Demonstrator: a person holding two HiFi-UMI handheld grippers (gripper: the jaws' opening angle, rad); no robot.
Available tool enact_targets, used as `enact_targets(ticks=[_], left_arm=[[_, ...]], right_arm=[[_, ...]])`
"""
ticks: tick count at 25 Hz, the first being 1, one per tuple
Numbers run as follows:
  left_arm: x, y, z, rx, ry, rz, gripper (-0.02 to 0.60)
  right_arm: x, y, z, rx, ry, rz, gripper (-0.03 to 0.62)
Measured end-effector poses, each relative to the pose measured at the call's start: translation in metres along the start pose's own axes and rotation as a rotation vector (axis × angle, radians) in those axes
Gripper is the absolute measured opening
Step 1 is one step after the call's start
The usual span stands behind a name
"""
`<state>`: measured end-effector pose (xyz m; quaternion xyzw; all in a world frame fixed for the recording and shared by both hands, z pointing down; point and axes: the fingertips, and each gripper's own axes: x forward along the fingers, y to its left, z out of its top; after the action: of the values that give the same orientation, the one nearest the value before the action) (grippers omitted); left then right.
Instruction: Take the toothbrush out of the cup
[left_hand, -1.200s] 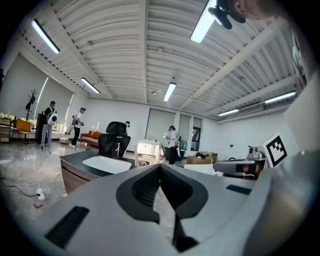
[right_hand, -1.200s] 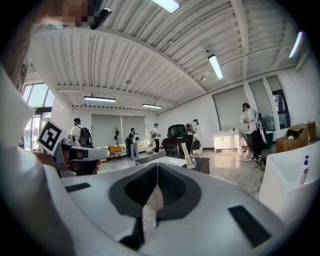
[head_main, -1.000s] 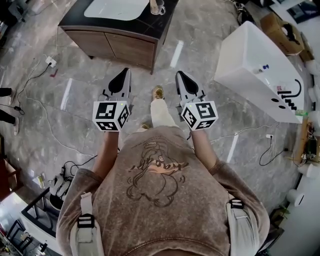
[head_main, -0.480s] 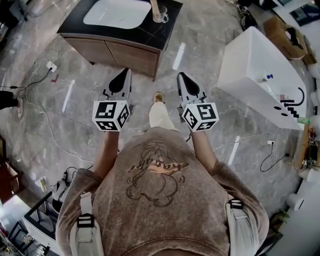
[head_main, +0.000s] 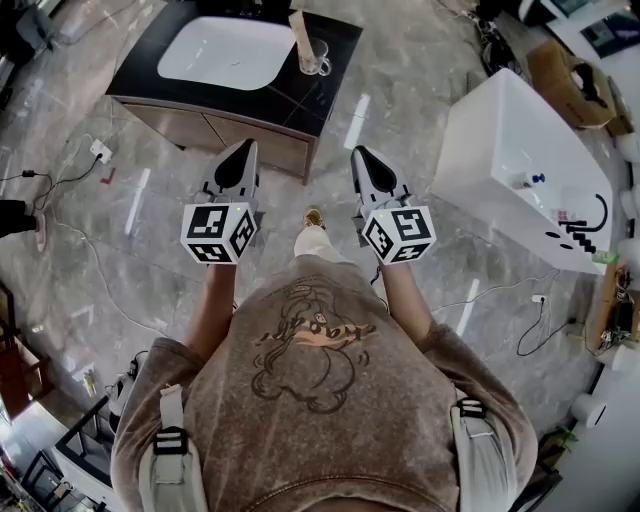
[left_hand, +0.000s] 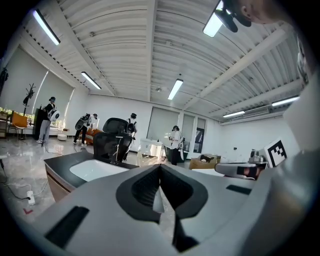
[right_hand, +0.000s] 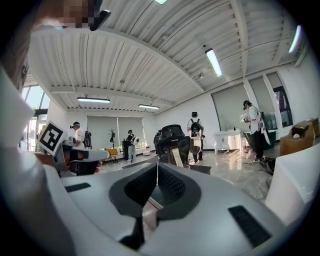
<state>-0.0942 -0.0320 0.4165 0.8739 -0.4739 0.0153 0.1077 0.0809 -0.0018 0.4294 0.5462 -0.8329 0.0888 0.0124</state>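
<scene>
Upper left: a wooden cabinet (head_main: 245, 135) with a black top, and a white basin (head_main: 225, 50) set in it. Upper right: a white bathtub (head_main: 495, 140) and a cardboard box (head_main: 568, 68). A white socket block (head_main: 100, 151) is seen on the floor, left.

— What lies under you?
— I see a glossy grey marble floor (head_main: 420, 150), with cables (head_main: 95, 152) trailing at nine o'clock.
— And ahead?
— At twelve o'clock I face a wooden cabinet (head_main: 180, 118) with a black top and a white basin (head_main: 225, 50). A white bathtub (head_main: 500, 140) sits at two o'clock.
— Light?
— Strip lamps (left_hand: 175, 89) on a ribbed white ceiling (left_hand: 125, 40).
</scene>
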Motion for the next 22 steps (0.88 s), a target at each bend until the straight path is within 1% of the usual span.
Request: enact_targets(ticks=[6,10,17,22], left_arm=[[0.044,0.012,0.013,-0.001,0.002,0.019,0.017],[0.075,0.020,0.024,-0.002,-0.011,0.046,0.017],[0.127,0.033,0.043,-0.010,-0.064,0.094,0.017],[0.148,0.043,0.048,-0.014,-0.062,0.130,0.017]], right_arm=[[0.036,-0.034,0.016,-0.002,-0.004,0.013,0.018],[0.065,-0.054,0.027,-0.008,-0.004,0.049,0.018],[0.110,-0.092,0.042,-0.027,-0.002,0.107,0.018],[0.134,-0.110,0.048,-0.024,0.001,0.134,0.018]])
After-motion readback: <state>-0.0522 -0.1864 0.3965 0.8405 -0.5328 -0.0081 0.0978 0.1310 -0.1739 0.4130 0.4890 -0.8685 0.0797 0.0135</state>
